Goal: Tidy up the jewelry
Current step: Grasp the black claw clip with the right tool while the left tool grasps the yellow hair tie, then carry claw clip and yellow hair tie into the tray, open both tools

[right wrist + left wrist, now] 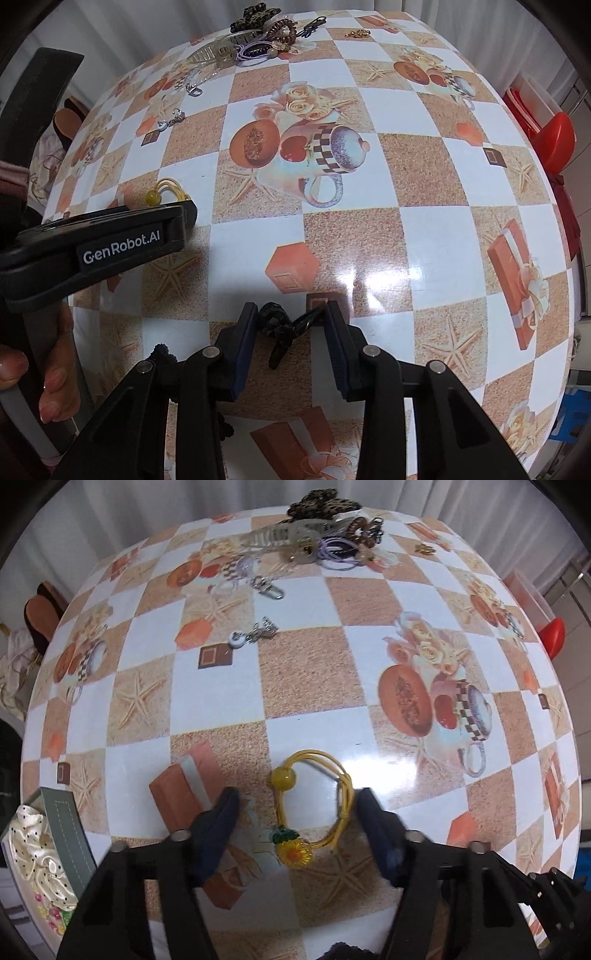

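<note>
The left gripper [295, 805] stands spread, its dark blue pads flanking a yellow elastic hair tie with an amber bead and a sunflower charm [312, 805] lying on the checkered tablecloth [306, 672]. Probably light and limp, it looks best pinched at the doubled cord beside the right pad. The right gripper [290, 325], also apart, straddles a small black item [277, 325], too dark to identify. A heap of hair accessories [317, 535] lies well ahead.
</note>
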{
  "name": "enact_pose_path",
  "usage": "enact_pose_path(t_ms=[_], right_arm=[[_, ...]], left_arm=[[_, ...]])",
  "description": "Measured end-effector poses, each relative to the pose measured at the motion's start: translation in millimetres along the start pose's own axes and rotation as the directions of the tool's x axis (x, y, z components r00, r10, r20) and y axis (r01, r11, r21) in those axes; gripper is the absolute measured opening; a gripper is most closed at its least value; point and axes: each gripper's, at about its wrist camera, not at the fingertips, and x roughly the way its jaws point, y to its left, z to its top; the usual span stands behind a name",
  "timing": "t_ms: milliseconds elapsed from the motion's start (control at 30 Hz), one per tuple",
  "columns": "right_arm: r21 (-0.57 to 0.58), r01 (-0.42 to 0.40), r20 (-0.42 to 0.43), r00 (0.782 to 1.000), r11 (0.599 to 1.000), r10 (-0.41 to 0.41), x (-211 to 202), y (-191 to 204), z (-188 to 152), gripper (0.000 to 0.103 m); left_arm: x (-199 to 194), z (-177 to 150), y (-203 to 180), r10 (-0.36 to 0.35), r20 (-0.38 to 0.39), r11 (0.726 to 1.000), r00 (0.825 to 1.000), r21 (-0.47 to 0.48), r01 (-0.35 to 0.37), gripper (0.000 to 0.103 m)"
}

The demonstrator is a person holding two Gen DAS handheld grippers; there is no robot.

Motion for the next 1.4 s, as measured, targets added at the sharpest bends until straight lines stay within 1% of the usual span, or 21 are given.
enact_pose_path(t_ms=[33, 100, 133, 167, 200, 267, 433, 633, 833, 900, 967, 1033, 1100, 1133, 1167, 1200, 1233, 1267, 1300, 1400], right_arm=[[0.004, -0.005, 0.001, 1.000, 1.000, 0.005, 0, -1, 0, 0.039], [0.012, -0.013, 0.001, 1.000, 1.000, 0.013, 0, -2, 0, 0.039], [0.017, -0.020, 0.000, 1.000, 1.000, 0.020, -1, -3, 0, 0.039], [0.021, -0.026, 0.000, 1.000, 0.999, 0.026, -1, -4, 0, 0.039], [0.025, -0.034, -0.001, 0.999, 0.999, 0.034, -1, -4, 0, 0.039], [0.037, -0.061, 0.000, 0.998, 0.997, 0.061, -3, -8, 0, 0.039], [0.059, -0.111, 0.005, 0.994, 0.992, 0.111, -10, -14, 0, 0.039], [0.080, -0.133, 0.005, 0.991, 0.988, 0.133, -16, -19, 1, 0.039], [0.086, -0.132, 0.010, 0.991, 0.988, 0.131, -24, -21, 0, 0.039], [0.084, -0.129, 0.009, 0.992, 0.988, 0.128, -25, -20, 0, 0.039], [0.084, -0.125, 0.006, 0.992, 0.989, 0.125, -25, -19, -1, 0.039], [0.088, -0.122, -0.001, 0.992, 0.989, 0.123, -25, -18, -2, 0.039], [0.093, -0.122, -0.002, 0.992, 0.988, 0.123, -27, -19, -5, 0.039], [0.095, -0.121, -0.003, 0.993, 0.988, 0.121, -27, -19, -6, 0.039], [0.097, -0.121, -0.003, 0.993, 0.988, 0.122, -28, -19, -7, 0.039], [0.100, -0.122, -0.002, 0.992, 0.987, 0.123, -28, -20, -7, 0.039], [0.104, -0.123, -0.002, 0.992, 0.987, 0.124, -29, -21, -8, 0.039], [0.107, -0.124, -0.001, 0.992, 0.987, 0.125, -29, -21, -8, 0.039], [0.113, -0.125, 0.000, 0.992, 0.986, 0.126, -30, -23, -8, 0.039], [0.126, -0.128, 0.003, 0.992, 0.984, 0.129, -30, -27, -9, 0.039]], left_arm=[[-1, 0, -2, -0.004, 0.004, 1.000, 1.000, 0.008, 0.003, 0.054], [-3, 1, -4, -0.012, 0.009, 1.000, 1.000, 0.020, 0.012, 0.033], [-3, 1, -5, -0.018, 0.008, 1.000, 1.000, 0.022, 0.018, 0.028], [-3, 1, -4, -0.025, 0.007, 0.999, 1.000, 0.020, 0.025, 0.018], [-3, 2, -4, -0.034, 0.004, 0.999, 0.999, 0.017, 0.034, 0.012], [-7, -1, 1, -0.063, 0.002, 0.998, 0.998, 0.004, 0.063, 0.012], [-26, -10, 8, -0.093, 0.026, 0.996, 0.995, -0.004, 0.093, 0.012], [-51, -23, 20, -0.120, 0.055, 0.992, 0.991, -0.020, 0.122, 0.012], [-72, -37, 35, -0.139, 0.075, 0.989, 0.987, -0.043, 0.143, 0.012], [-73, -39, 38, -0.137, 0.073, 0.989, 0.988, -0.046, 0.141, 0.012], [-72, -40, 37, -0.105, 0.062, 0.994, 0.993, -0.035, 0.108, 0.012], [-69, -40, 35, -0.087, 0.058, 0.995, 0.994, -0.032, 0.089, 0.013], [-65, -40, 34, -0.098, 0.042, 0.994, 0.994, -0.037, 0.100, 0.013], [-62, -39, 33, -0.106, 0.031, 0.993, 0.994, -0.046, 0.108, 0.026], [-60, -39, 33, -0.106, 0.031, 0.993, 0.994, -0.050, 0.108, 0.046], [-59, -39, 33, -0.097, 0.038, 0.994, 0.995, -0.054, 0.099, 0.094], [-62, -40, 32, -0.058, 0.066, 0.996, 0.996, -0.064, 0.063, 0.103], [-64, -39, 31, -0.044, 0.093, 0.997, 0.995, -0.060, 0.050, 0.103], [-64, -38, 29, -0.040, 0.095, 0.998, 0.995, -0.047, 0.045, 0.103], [-52, -31, 21, -0.008, 0.064, 1.000, 0.998, -0.017, 0.010, 0.103]])
